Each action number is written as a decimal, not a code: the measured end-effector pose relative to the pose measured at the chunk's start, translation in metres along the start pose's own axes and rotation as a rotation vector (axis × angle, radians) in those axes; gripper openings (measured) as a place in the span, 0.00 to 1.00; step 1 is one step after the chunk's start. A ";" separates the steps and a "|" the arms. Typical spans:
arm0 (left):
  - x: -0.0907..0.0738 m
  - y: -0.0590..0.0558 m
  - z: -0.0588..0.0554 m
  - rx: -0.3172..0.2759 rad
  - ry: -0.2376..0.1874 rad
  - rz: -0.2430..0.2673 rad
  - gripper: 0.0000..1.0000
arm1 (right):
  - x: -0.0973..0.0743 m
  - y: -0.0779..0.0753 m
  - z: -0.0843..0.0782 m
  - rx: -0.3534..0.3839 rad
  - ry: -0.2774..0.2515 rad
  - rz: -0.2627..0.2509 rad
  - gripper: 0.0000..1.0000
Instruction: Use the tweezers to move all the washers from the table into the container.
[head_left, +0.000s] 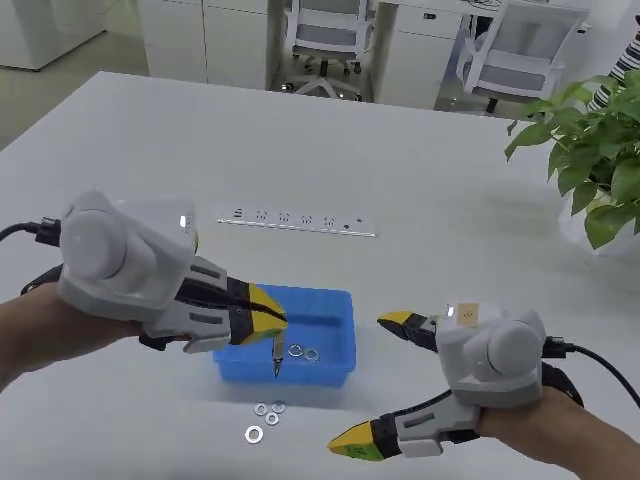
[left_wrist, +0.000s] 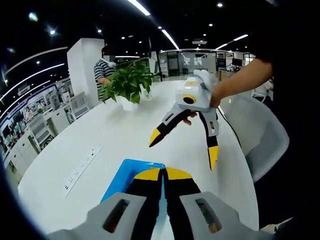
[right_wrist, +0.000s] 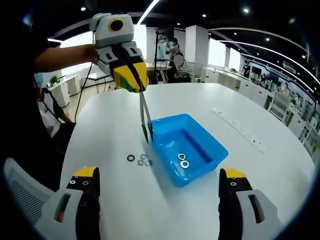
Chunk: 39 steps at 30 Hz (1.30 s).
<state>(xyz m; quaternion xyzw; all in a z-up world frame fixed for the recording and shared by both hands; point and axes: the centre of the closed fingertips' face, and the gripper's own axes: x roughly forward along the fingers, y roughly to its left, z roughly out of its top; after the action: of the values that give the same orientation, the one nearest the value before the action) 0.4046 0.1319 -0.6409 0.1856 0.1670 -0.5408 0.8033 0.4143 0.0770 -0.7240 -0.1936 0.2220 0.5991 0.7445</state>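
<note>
My left gripper (head_left: 272, 316) (left_wrist: 162, 174) is shut on steel tweezers (head_left: 276, 355) (right_wrist: 145, 117), which point down over the near rim of the blue container (head_left: 285, 372) (right_wrist: 192, 141) (left_wrist: 127, 172). I see nothing pinched in the tweezer tips. Two washers (head_left: 303, 352) (right_wrist: 183, 160) lie inside the container. Several more washers (head_left: 266, 414) (right_wrist: 141, 159) lie on the white table just in front of it. My right gripper (head_left: 372, 380) (right_wrist: 159, 173) is open and holds nothing, right of the container; it also shows as the other gripper (left_wrist: 183, 151) in the left gripper view.
A white power strip (head_left: 295, 220) (right_wrist: 240, 130) lies beyond the container. A potted plant (head_left: 600, 150) (left_wrist: 127, 82) stands at the table's far right. Office chairs (head_left: 500, 50) stand behind the table. A person (right_wrist: 177, 62) sits in the background.
</note>
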 end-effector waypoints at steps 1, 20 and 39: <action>0.000 -0.001 0.000 0.000 0.000 -0.001 0.05 | 0.000 0.001 -0.001 -0.001 0.001 0.000 1.00; -0.004 -0.019 -0.028 -0.031 0.022 -0.018 0.05 | -0.005 0.016 -0.007 -0.004 -0.001 0.008 0.99; 0.004 -0.036 -0.046 -0.063 0.038 -0.042 0.05 | -0.007 0.023 -0.014 0.000 0.005 0.009 0.96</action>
<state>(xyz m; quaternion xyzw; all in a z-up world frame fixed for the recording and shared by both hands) 0.3697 0.1384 -0.6874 0.1671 0.2031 -0.5485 0.7937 0.3893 0.0683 -0.7321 -0.1940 0.2247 0.6022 0.7411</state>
